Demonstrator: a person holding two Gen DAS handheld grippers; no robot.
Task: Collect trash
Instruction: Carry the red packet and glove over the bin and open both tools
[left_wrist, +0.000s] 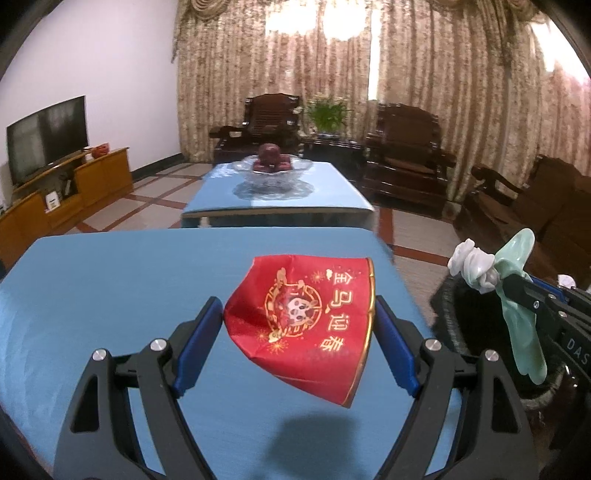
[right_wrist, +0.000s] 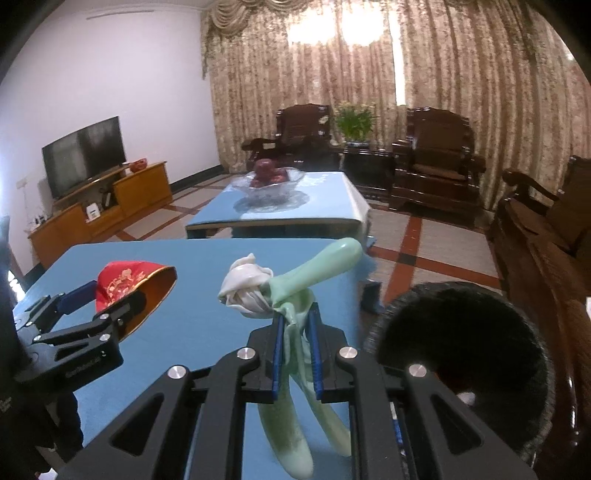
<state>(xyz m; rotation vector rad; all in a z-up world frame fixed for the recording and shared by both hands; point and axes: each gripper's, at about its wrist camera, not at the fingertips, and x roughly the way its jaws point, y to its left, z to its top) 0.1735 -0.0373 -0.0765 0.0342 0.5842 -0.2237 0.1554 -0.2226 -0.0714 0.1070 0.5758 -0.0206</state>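
Left gripper (left_wrist: 299, 317): fingers (left_wrist: 201, 339) set wide, pressed on both sides of a red paper cup (left_wrist: 314, 321), squashed between them and lifted clear of the blue desk (left_wrist: 110, 295) (its shadow falls on the cloth below).
Cup in right view: the cup (right_wrist: 125, 288) shows its open gold-lined mouth, which the left view does not; the left gripper (right_wrist: 107, 301) clamps it from the side.
Right gripper (right_wrist: 295, 339): fingers (right_wrist: 277, 354) narrow, nearly together, pinching a pale green glove (right_wrist: 299, 295) with a white wad (right_wrist: 247, 291) bunched at its top; loose ends hang below the fingers.
Glove in left view: the glove (left_wrist: 521, 306) sits at the right edge, above a black bin (left_wrist: 461, 325).
Bin: in the right view the bin (right_wrist: 461, 332) stands beside the desk (right_wrist: 199, 317), right of the glove, its dark inside visible.
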